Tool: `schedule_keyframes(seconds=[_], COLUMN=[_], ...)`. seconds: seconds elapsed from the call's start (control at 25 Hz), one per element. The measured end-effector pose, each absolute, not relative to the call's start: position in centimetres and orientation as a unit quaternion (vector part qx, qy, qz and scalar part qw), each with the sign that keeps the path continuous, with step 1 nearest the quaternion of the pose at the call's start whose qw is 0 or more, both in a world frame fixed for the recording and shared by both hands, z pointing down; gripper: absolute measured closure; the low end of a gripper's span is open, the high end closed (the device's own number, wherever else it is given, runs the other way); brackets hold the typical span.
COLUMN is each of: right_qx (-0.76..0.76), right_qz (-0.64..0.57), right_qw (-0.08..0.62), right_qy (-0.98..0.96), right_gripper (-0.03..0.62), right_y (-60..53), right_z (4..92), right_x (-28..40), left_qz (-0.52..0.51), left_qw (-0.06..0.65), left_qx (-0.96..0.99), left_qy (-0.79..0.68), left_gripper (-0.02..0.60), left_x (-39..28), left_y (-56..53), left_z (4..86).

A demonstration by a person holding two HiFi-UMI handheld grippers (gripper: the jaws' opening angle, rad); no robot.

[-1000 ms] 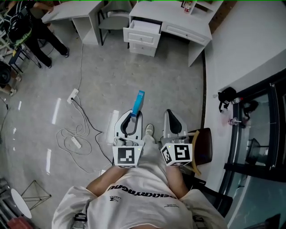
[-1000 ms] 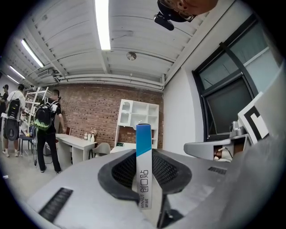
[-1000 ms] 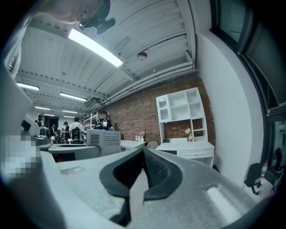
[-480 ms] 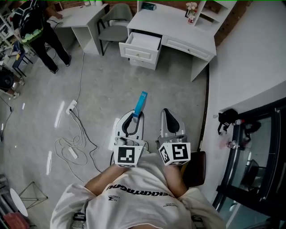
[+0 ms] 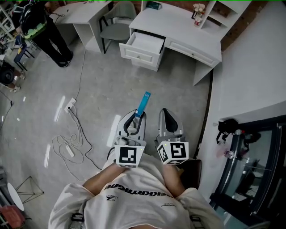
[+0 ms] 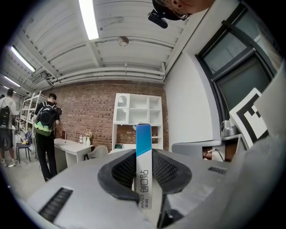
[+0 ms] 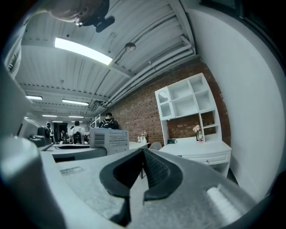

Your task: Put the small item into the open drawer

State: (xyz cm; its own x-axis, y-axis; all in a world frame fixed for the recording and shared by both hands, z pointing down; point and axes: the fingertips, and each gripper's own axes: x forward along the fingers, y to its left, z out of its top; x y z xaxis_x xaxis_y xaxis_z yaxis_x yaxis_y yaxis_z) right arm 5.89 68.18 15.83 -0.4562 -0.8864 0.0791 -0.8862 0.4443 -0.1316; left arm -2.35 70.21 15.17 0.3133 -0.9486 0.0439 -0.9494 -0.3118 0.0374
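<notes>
A slim blue-and-white box sticks out forward from my left gripper, which is shut on its lower end. In the left gripper view the box stands upright between the black ribbed pads. Beside it my right gripper is held at the same height, and in its own view the gripper is shut with nothing in it. Both hang over the grey floor in front of my body. Ahead at the top, the white desk has its left drawer pulled open, well beyond the grippers.
A power strip and looped cables lie on the floor to the left. A grey chair and a second white desk stand left of the drawer, with a person further left. A white wall and a dark glass cabinet run along the right.
The desk and its open drawer have come nearer and sit lower in the head view. Both grippers keep their pose, the left still holding the box.
</notes>
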Motion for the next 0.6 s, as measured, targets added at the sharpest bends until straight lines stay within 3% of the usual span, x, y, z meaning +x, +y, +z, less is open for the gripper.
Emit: schedule_keyframes(seconds=[0.6], right_qx=[-0.535], right_qz=[-0.069], right_qw=[-0.021], right_qy=[0.842], right_gripper=[0.595], right_y=[47.0], right_z=[17.0], right_x=[1.9], left_qz=[-0.005], left_qw=[0.021], left_qx=[0.818], left_qy=[-0.575], left_gripper=[0.5], left_x=[-5.9], left_y=[47.8], left_z=[15.8])
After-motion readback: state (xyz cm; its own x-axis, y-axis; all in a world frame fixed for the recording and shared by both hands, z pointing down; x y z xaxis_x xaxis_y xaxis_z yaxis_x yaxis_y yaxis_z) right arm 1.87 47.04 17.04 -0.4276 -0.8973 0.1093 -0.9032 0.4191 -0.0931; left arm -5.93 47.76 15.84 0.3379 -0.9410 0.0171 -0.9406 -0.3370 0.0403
